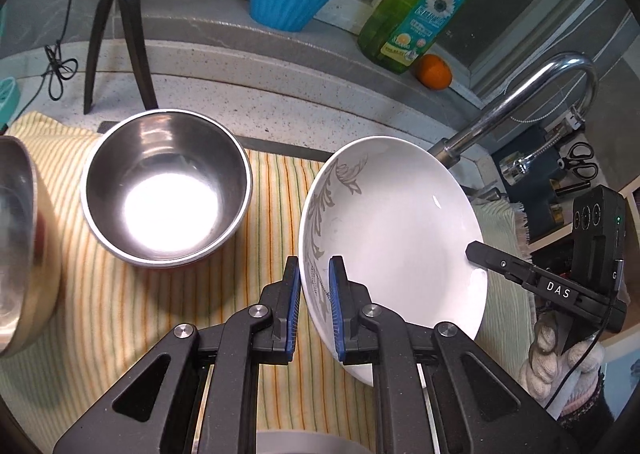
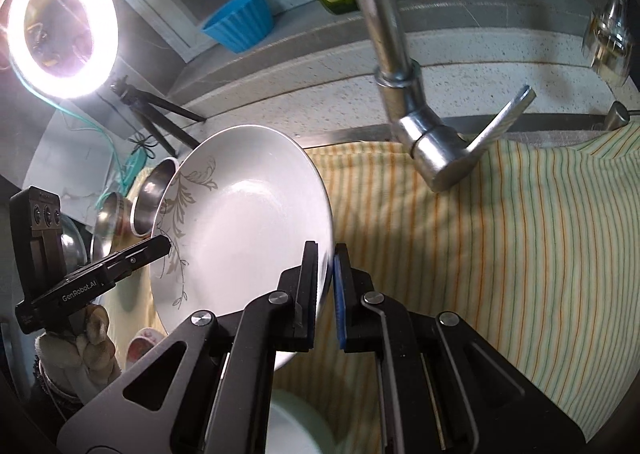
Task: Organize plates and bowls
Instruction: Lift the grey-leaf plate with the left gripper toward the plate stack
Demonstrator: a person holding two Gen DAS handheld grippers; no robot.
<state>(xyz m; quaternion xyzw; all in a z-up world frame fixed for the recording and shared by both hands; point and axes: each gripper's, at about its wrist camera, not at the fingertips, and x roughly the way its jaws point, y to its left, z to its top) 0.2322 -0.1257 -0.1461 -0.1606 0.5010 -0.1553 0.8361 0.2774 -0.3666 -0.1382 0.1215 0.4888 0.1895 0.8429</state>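
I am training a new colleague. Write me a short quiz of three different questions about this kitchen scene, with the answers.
1. True or false: both tools grip the white ceramic plate with a grey leaf pattern.
2. What fruit lies on the ledge beside the green dish soap bottle?
3. The empty stainless steel bowl rests on: A) bare counter B) a striped yellow towel C) the sink.

Key: 1 true, the left tool and right tool hold opposite rims; 2 an orange; 3 B.
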